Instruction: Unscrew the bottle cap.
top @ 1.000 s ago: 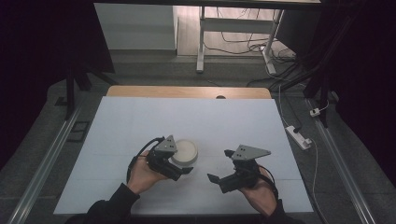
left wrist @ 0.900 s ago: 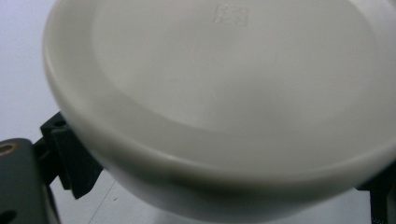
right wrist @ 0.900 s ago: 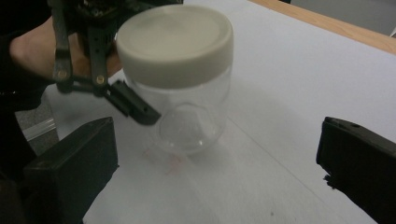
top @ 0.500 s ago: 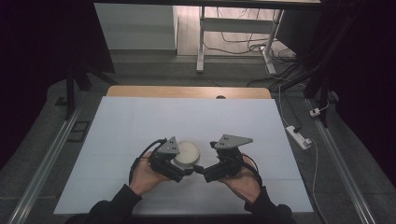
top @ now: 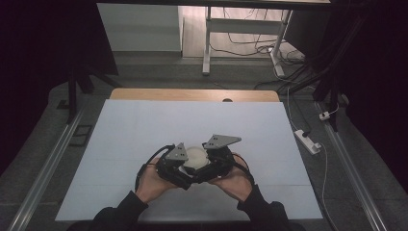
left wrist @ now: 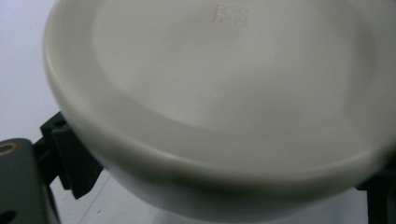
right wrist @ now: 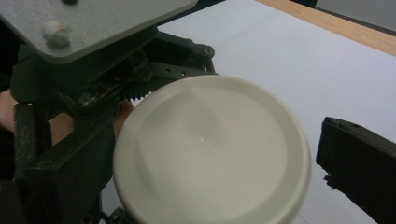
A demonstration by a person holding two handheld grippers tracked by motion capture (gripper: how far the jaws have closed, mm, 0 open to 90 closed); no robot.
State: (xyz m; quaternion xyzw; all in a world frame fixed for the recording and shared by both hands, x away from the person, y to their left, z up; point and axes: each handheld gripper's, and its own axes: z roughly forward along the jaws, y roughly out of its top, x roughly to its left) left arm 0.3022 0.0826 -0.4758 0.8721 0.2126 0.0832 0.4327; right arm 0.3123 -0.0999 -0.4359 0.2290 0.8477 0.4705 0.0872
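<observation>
A white round jar with a lid (top: pixel 196 156) sits on the white table sheet (top: pixel 144 125) near the front middle. My left gripper (top: pixel 188 168) comes at it from the left, its jaws pressed on both sides of the jar body (left wrist: pixel 224 116) below the lid rim. My right gripper (top: pixel 204 167) comes from the right. In the right gripper view its jaws stand either side of the lid (right wrist: pixel 210 149), and a small gap shows at the right jaw. The left gripper's grey plate (right wrist: pixel 93 23) sits close behind the lid.
A wooden strip (top: pixel 192 94) runs along the table's far edge. A white power strip (top: pixel 308 141) lies on the floor to the right. Metal rails flank the table, and a desk frame (top: pixel 207 43) with cables stands beyond.
My right gripper has swung left from the open table to the jar and now brackets its lid. The left gripper and the jar stayed almost where they were.
</observation>
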